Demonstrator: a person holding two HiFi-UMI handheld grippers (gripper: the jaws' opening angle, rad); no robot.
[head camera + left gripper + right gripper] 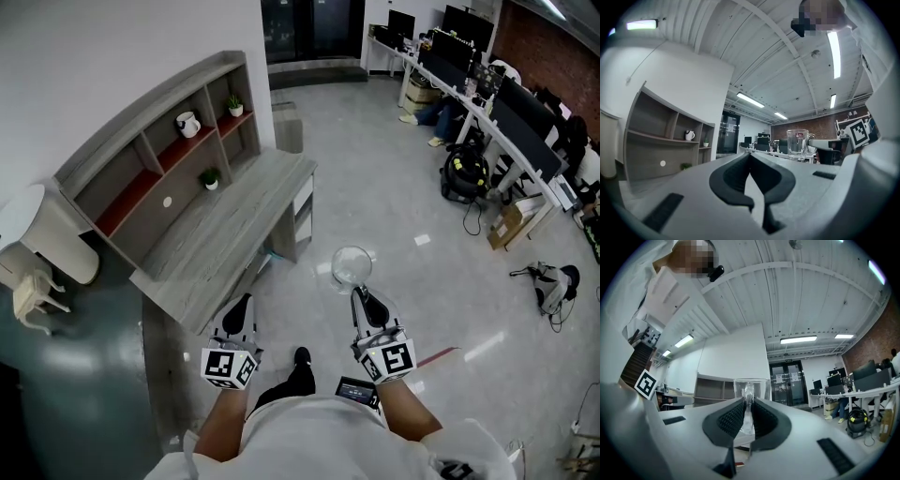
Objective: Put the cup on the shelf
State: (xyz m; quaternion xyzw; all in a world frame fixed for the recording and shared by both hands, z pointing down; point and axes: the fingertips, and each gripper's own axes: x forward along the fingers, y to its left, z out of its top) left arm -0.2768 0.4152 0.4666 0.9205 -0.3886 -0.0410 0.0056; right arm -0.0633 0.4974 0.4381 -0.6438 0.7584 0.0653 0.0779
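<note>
A clear glass cup [352,265] with a handle hangs over the floor, right of the desk. My right gripper [362,296] is shut on its handle. In the right gripper view the cup [751,386] stands upright just beyond the jaws, with the handle pinched between the pads of the right gripper [748,405]. The grey shelf unit [159,150] stands on the desk [234,230] against the wall, ahead and to the left. My left gripper [241,303] is shut and empty near the desk's front corner. The left gripper view shows the left gripper [750,158], the cup [798,143] and the shelf unit [651,136].
The shelf holds a white jug [188,124], two small potted plants [234,105] [210,178] and a white disc [168,202]. A white chair [33,291] stands at the left. Office desks with monitors [487,84], a backpack [464,173] and a bag [553,281] lie to the right.
</note>
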